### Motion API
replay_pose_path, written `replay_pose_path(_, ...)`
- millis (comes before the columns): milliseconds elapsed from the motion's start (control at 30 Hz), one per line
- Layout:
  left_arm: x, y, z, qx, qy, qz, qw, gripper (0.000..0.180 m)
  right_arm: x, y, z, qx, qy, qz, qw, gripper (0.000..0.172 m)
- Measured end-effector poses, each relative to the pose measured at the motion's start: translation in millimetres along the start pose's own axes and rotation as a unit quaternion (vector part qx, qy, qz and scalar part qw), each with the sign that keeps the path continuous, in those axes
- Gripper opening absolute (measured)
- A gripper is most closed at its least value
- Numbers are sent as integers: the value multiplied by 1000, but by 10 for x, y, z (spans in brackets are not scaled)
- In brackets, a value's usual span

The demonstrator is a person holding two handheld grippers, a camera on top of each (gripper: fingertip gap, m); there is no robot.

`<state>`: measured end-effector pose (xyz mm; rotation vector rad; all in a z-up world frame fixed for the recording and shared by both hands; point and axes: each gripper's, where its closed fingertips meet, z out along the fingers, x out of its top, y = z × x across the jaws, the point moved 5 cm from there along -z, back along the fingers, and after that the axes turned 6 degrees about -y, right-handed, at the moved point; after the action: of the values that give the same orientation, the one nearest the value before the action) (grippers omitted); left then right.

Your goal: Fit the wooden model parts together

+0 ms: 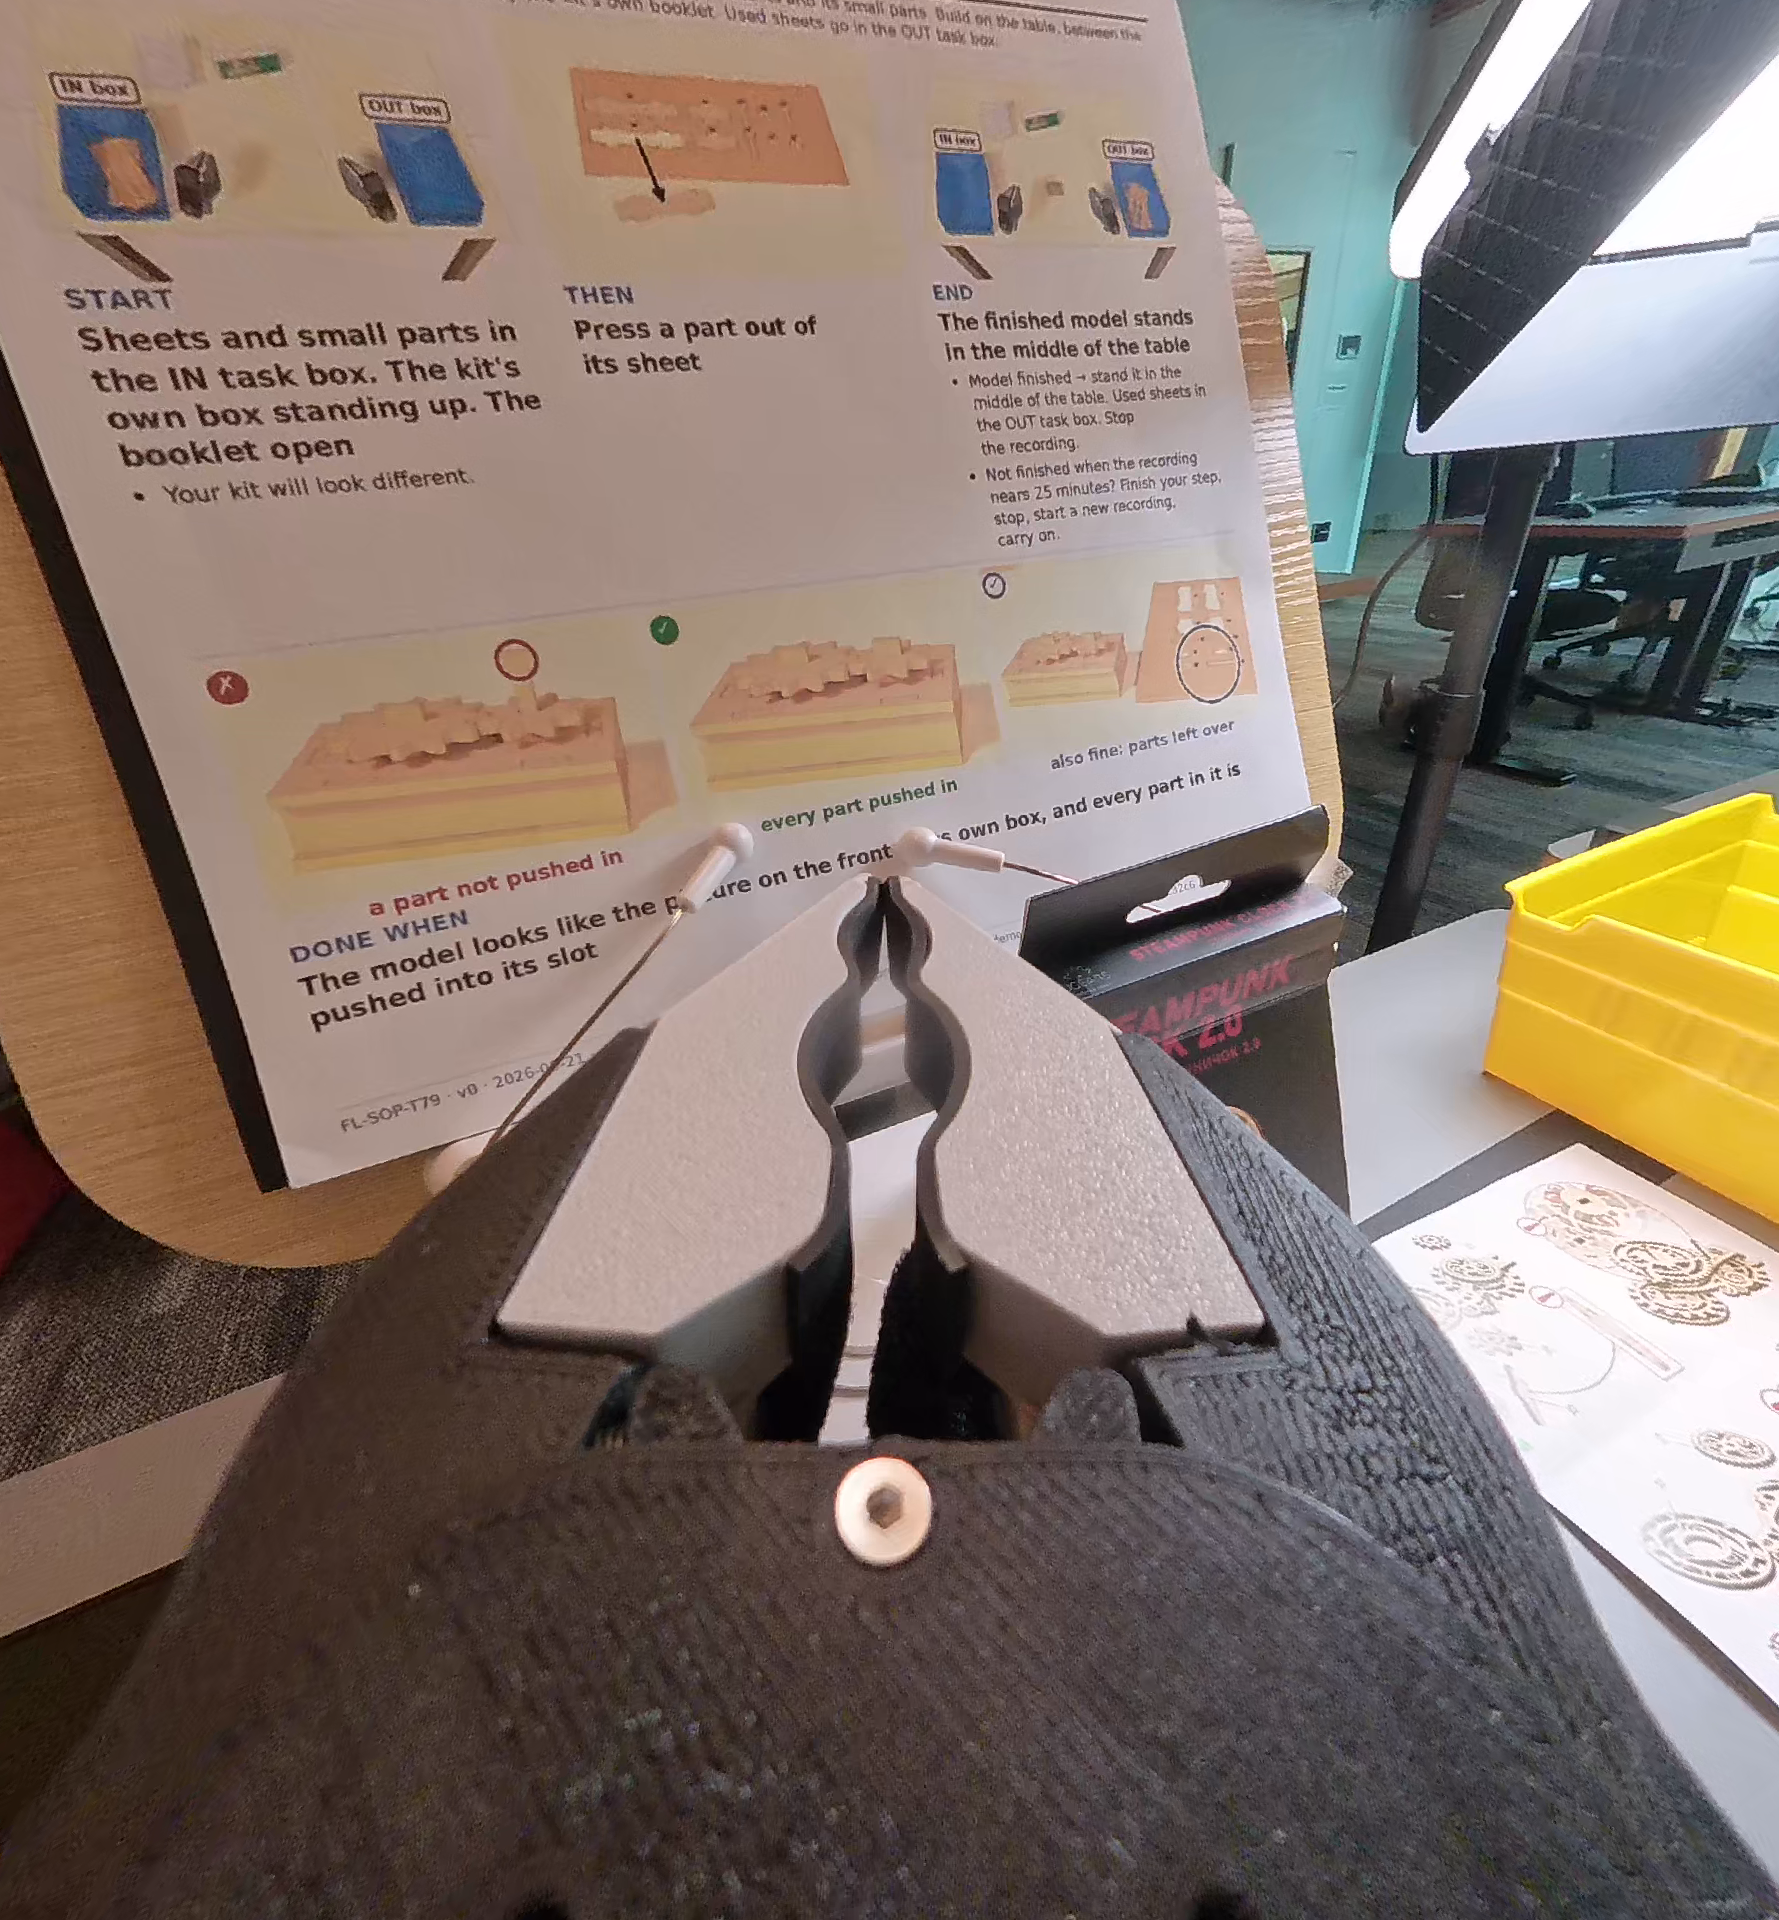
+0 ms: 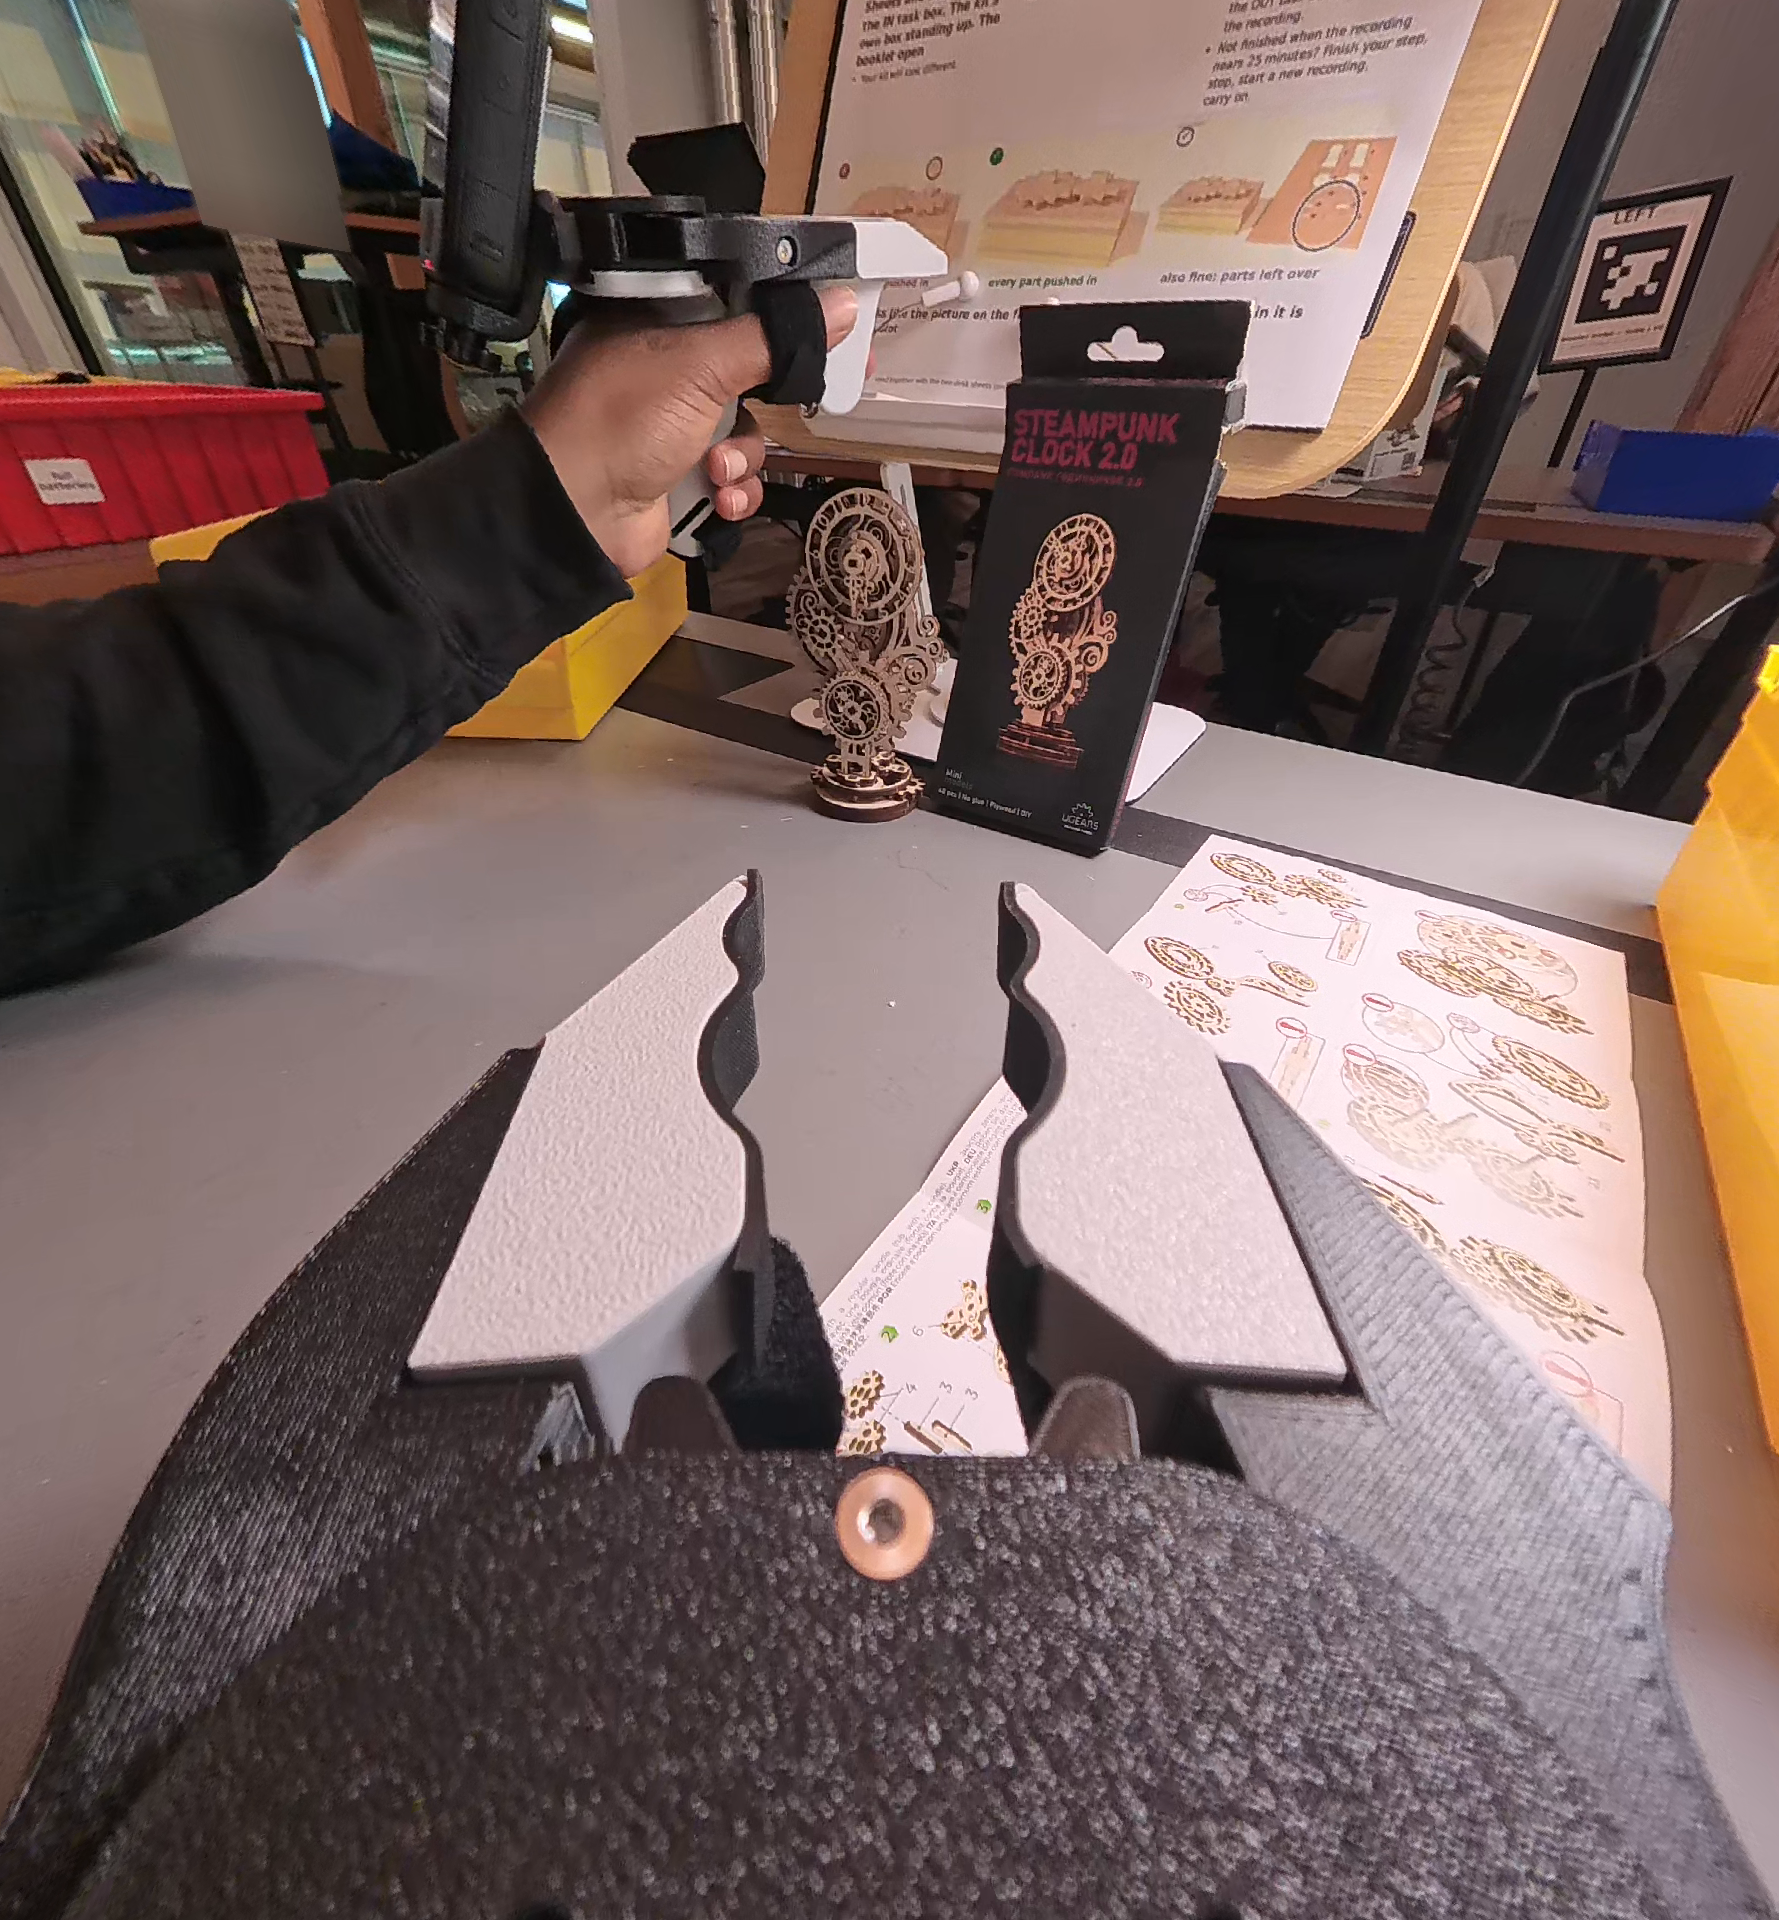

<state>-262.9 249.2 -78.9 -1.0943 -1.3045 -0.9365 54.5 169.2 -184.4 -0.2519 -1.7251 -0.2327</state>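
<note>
Fingertips of the left claw (image 1: 885, 883) are pressed together on nothing; a hand (image 2: 656, 436) holds it raised at the far left, well above the table (image 2: 449, 935) and aimed at the propped instruction sheet (image 1: 656, 416). Right of it, at the far middle of the table, the wooden clock model (image 2: 861, 665) stands upright on its round base, just beside the black kit box (image 2: 1082, 613) on its right, and apart from both claws. Judging by its look, the model is light, stiff and brittle: thin pierced gears and scrollwork stacked on a narrow stem, top-heavy and easy to tip. The stepped round base looks the safest place to take hold, gripped across its edge; the open gear faces would likely crack or shift under a squeeze. Nearer and rightward, the right claw (image 2: 880, 904) hangs low over bare table with its pads (image 2: 750, 935) spread wide and nothing between them. Further right lies the open booklet (image 2: 1436, 1091), flat paper that will slide if nudged, and past it a yellow bin (image 2: 1758, 1039) at the right edge.
</note>
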Motion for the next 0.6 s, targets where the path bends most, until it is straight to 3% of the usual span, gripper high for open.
replay_pose_path(600,182,-25,-274,-11,15,-14,1000,0,3,9,-7,-5,1,-2,1000,43)
